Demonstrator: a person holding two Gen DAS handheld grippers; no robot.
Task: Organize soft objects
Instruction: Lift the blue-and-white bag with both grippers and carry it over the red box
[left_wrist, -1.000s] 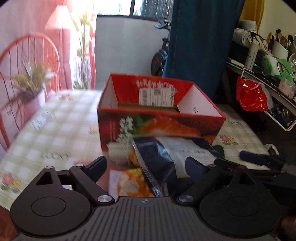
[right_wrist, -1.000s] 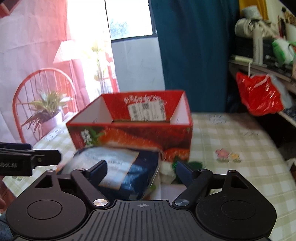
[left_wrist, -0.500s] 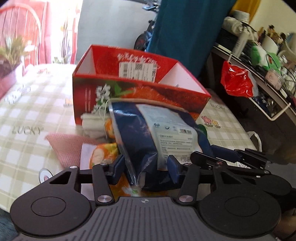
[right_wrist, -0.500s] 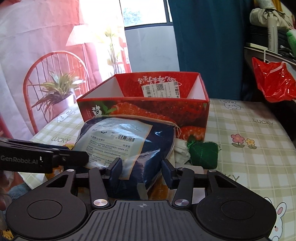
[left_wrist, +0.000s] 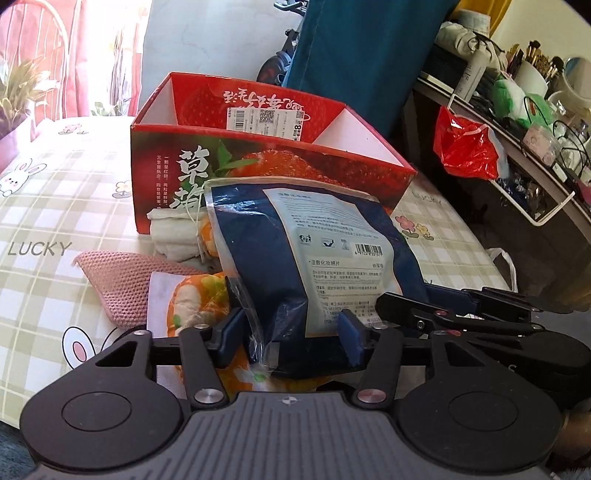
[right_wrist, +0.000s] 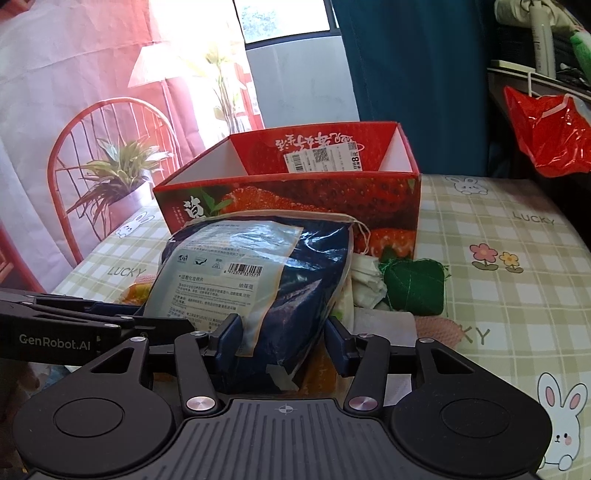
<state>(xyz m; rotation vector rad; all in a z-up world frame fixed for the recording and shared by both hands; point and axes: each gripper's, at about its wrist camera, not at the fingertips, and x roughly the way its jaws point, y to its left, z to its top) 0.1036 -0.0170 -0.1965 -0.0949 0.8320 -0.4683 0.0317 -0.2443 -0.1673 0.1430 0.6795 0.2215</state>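
The blue packet (left_wrist: 295, 258) is clamped at its near edge by both tongs (left_wrist: 291, 336) (right_wrist: 284, 343), before the open red box (right_wrist: 295, 199).

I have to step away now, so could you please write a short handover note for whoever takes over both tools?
Left tool: shut on the near end of the blue packet.
Right tool: shut on the same packet's near end, from the other side.
Things: the packet lies on the pile before the red box; pink cloth, white cloth and green bundle are on the table.
Done: packet gripped.
Left: probably lift it into the box, then the other things. The box's floor is hidden.
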